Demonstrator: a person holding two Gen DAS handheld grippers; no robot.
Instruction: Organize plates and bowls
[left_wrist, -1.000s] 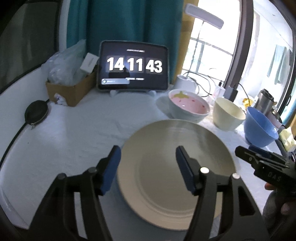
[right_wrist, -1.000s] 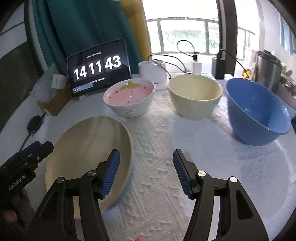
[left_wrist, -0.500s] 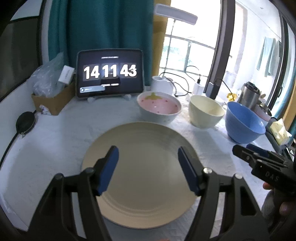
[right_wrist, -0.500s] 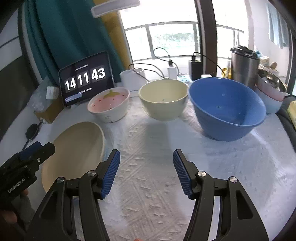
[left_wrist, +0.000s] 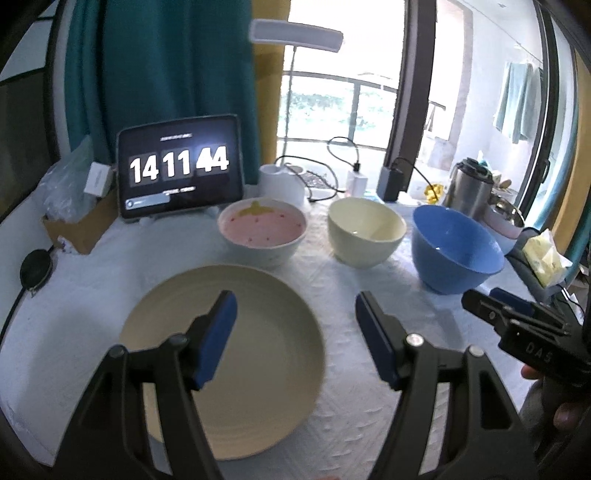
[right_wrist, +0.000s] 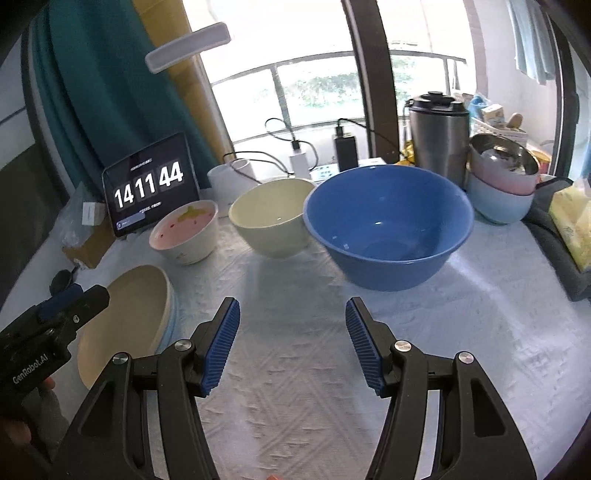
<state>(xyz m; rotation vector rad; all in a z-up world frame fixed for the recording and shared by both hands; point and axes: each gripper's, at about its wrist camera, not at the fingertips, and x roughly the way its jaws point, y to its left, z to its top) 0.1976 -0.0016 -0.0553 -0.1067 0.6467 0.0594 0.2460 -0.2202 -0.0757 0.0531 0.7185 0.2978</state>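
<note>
Left gripper (left_wrist: 295, 325): jaws apart, nothing held, hovering above the right part of the cream plate (left_wrist: 258, 354). The plate lies flat on the white tablecloth (left_wrist: 351, 406), at the near left of the table.

Right gripper (right_wrist: 291, 345): jaws apart, nothing held, over bare cloth in front of the blue bowl (right_wrist: 388, 225).

Bowl row behind the plate, left to right – strawberry bowl (left_wrist: 262, 230), cream bowl (left_wrist: 365, 230), blue bowl. All three stand upright, close together but apart.

Background: tablet clock (left_wrist: 179, 166) reading 14 11 44 – upright behind the strawberry bowl; steel tumbler (right_wrist: 437, 134) behind the blue bowl
</note>
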